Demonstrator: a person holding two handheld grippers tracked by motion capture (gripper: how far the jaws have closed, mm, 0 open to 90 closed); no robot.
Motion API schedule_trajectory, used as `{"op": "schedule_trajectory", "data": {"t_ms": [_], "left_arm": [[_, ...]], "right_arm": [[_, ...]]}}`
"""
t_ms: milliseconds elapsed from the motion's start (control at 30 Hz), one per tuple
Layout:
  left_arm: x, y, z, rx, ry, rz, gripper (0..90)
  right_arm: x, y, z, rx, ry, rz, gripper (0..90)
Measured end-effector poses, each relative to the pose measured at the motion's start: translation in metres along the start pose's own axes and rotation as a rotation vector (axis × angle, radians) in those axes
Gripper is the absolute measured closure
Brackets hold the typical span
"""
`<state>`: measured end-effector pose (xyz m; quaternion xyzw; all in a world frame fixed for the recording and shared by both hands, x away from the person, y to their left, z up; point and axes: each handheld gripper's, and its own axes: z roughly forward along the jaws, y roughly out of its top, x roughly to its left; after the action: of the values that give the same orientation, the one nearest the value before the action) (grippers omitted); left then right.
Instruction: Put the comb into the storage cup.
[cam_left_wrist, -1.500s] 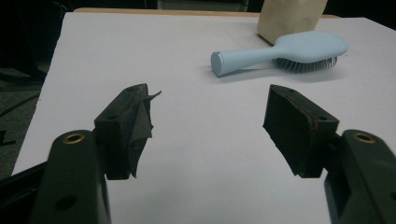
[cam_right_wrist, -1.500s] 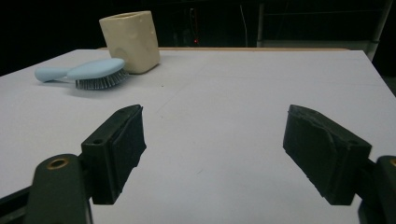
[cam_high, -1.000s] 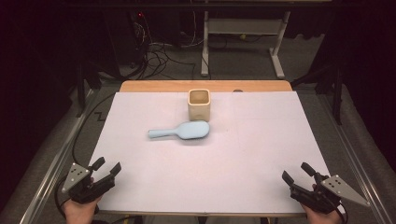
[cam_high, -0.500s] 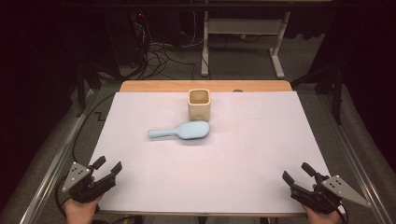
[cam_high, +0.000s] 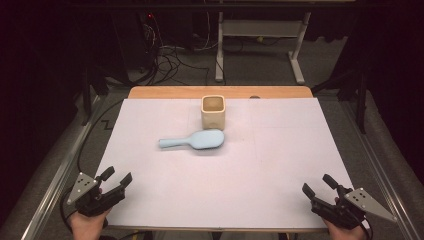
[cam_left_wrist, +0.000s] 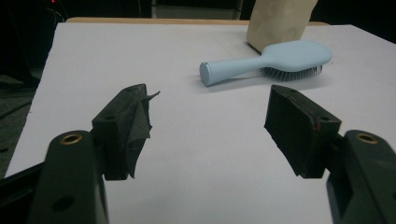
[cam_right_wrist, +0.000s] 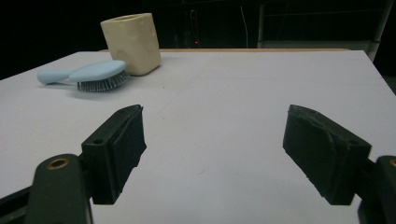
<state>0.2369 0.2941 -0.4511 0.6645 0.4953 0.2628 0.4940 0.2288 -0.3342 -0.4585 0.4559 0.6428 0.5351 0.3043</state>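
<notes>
Both tools sit low at the near edge of the table (cam_high: 150, 92). The left gripper (cam_high: 116, 179) is down at seven o'clock on the white sheet (cam_high: 280, 150), jaws spread wide with nothing between them. In the left gripper view, the left gripper (cam_left_wrist: 208, 119) looks straight up the sheet with bare paper between its pads. The right gripper (cam_high: 316, 187) mirrors it at five o'clock, jaws also wide and empty; in the right gripper view, the right gripper (cam_right_wrist: 212, 140) frames plain white sheet.

The pale blue hairbrush (cam_high: 194, 140) lies flat, bristles down, just past the centre of the sheet toward twelve. Its handle points to nine o'clock and its head to three. The cream square cup (cam_high: 213, 110) stands upright just beside the brush head on its twelve o'clock side; whether they touch I cannot tell.

There is plenty of room. The whole near half of the sheet between the grippers and the brush is open, and so are both flanks at three and nine. A strip of bare wood shows along the far edge behind the cup. Metal rails (cam_high: 50, 185) run along both sides of the table, close to each gripper.
</notes>
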Motion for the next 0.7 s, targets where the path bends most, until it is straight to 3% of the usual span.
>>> {"op": "schedule_trajectory", "data": {"t_ms": [300,700], "left_arm": [[-0.003,0.005,0.004,0.021,-0.005,0.043,32.1],[-0.004,0.011,0.008,0.028,-0.026,0.038,32.7]], "right_arm": [[0.000,0.000,0.000,0.002,0.007,0.000,21.8],[0.000,0.000,0.001,0.004,0.010,0.001,21.8]]}}
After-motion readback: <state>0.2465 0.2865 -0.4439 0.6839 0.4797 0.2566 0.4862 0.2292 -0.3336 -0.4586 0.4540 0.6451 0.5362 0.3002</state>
